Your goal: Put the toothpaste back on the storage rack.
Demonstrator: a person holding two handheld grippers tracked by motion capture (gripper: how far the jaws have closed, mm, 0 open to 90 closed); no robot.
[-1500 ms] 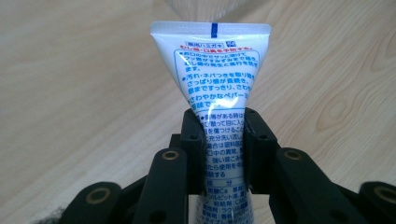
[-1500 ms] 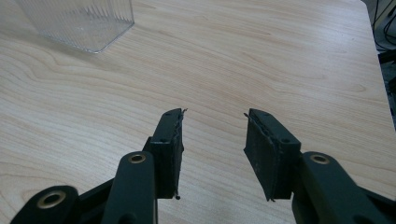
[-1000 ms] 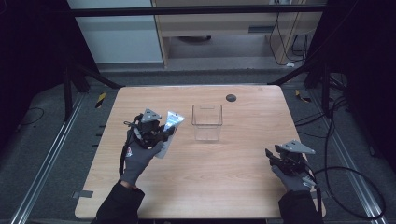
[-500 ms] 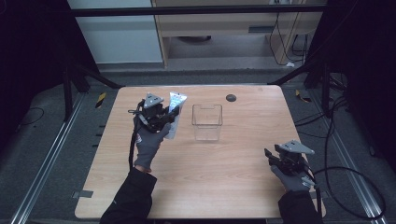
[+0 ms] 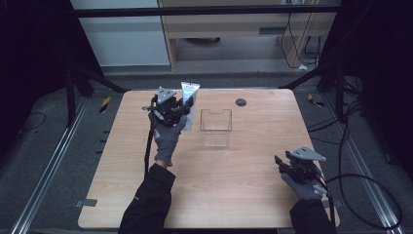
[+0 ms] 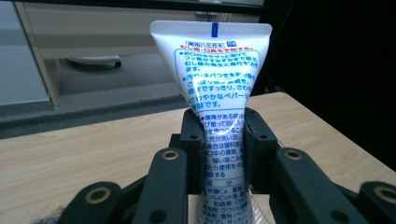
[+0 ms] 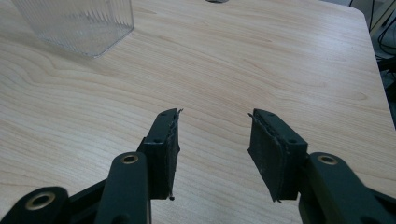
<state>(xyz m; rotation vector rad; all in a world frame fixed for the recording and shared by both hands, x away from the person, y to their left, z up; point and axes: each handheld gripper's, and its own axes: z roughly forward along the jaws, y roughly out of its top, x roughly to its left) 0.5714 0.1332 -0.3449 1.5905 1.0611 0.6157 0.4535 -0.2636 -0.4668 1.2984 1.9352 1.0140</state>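
Clear ribbed container (image 5: 215,127) mid-table; small dark round disc (image 5: 240,102) near far edge; light wooden table (image 5: 243,195)

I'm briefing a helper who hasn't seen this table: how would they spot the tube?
On the wooden table, look left of the clear plastic box. The tube is clamped in the left gripper, white with blue print, its flat crimped end pointing away.

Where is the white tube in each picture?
High view: the tube sits upper left of centre, clamped in the left gripper, just left of the clear box.
Left gripper view: it stands upright in the middle, pinched between the black jaws.
Right gripper view: open jaws over bare table, with the box at top left.
Shared landmark: the wooden table.
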